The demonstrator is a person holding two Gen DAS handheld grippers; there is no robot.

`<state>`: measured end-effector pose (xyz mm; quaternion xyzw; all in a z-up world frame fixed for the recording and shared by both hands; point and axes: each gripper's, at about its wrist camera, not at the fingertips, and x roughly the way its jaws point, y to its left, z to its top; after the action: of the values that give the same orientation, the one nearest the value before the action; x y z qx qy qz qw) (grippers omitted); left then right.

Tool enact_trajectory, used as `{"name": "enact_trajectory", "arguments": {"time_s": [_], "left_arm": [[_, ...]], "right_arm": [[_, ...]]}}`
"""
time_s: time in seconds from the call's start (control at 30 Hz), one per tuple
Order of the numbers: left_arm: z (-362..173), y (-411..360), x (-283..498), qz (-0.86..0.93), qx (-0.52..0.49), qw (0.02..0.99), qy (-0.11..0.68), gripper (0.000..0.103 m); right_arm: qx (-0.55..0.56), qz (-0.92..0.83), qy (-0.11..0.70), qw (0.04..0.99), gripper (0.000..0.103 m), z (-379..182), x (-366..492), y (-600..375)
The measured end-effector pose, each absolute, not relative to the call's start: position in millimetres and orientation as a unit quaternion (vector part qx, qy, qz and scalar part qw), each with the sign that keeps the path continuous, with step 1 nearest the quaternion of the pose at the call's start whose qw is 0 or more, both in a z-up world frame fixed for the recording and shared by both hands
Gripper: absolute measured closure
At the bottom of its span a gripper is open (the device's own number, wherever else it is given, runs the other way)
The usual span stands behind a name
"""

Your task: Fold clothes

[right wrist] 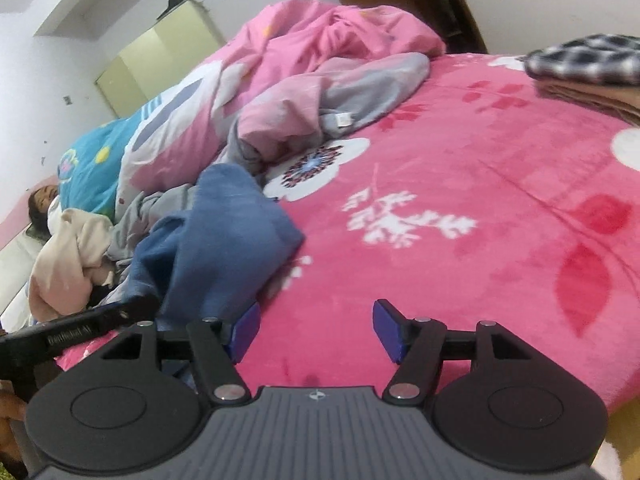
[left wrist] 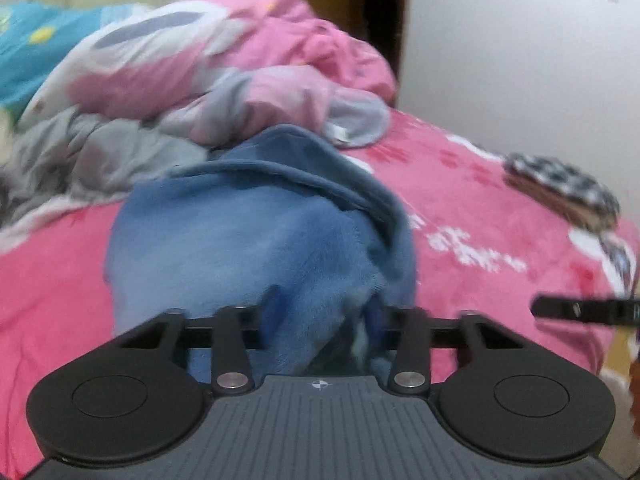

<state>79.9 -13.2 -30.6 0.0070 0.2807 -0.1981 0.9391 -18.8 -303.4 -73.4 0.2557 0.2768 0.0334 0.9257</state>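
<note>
On the pink floral blanket lies the blue fleece garment, bunched, near the bed's front edge, just in front of a heap of pink and grey bedding. Left gripper has fleece bunched between its narrow-set jaws, apparently pinching it; pads mostly buried in the cloth. Right gripper is empty, jaws spread over bare blanket, just right of the garment. A folded checkered stack sits far right. Likely step: spread the garment before folding. To do it well: keep the left pinch on one edge only, send the right to a free corner, pull apart flat, clear of the bedding.
</note>
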Motion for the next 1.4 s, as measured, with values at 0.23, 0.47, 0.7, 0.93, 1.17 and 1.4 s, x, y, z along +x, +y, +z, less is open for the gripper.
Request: {"name": "enact_trajectory", "arguments": {"time_s": [0.23, 0.47, 0.7, 0.93, 1.17, 1.4], "left_arm": [[-28.4, 33.5, 76.2, -0.132, -0.075, 0.945, 0.291, 0.09], [-50.7, 56.1, 65.5, -0.107, -0.12, 0.931, 0.329, 0.093], [-54.5, 73.8, 61.8, -0.099, -0.145, 0.928, 0.327, 0.093], [-55.7, 73.3, 55.8, -0.111, -0.114, 0.935, 0.316, 0.083], [-40.9, 72.1, 38.8, -0.114, -0.08, 0.951, 0.277, 0.048], [-16.9, 58.7, 30.3, -0.133, -0.045, 0.96, 0.243, 0.035]], "right_arm": [[0.263, 0.061, 0.282, 0.921, 0.038, -70.7, 7.9, -294.9], [0.225, 0.102, 0.281, 0.927, 0.03, -36.1, 106.6, -247.1], [0.041, 0.071, 0.337, 0.938, 0.029, -40.2, 206.0, -173.5], [0.112, 0.016, 0.323, 0.94, 0.092, -51.2, 192.9, -218.4], [0.182, -0.048, 0.279, 0.942, 0.097, -50.9, 128.8, -287.4], [0.273, -0.117, 0.242, 0.924, 0.098, -71.3, 28.9, -329.2]]}}
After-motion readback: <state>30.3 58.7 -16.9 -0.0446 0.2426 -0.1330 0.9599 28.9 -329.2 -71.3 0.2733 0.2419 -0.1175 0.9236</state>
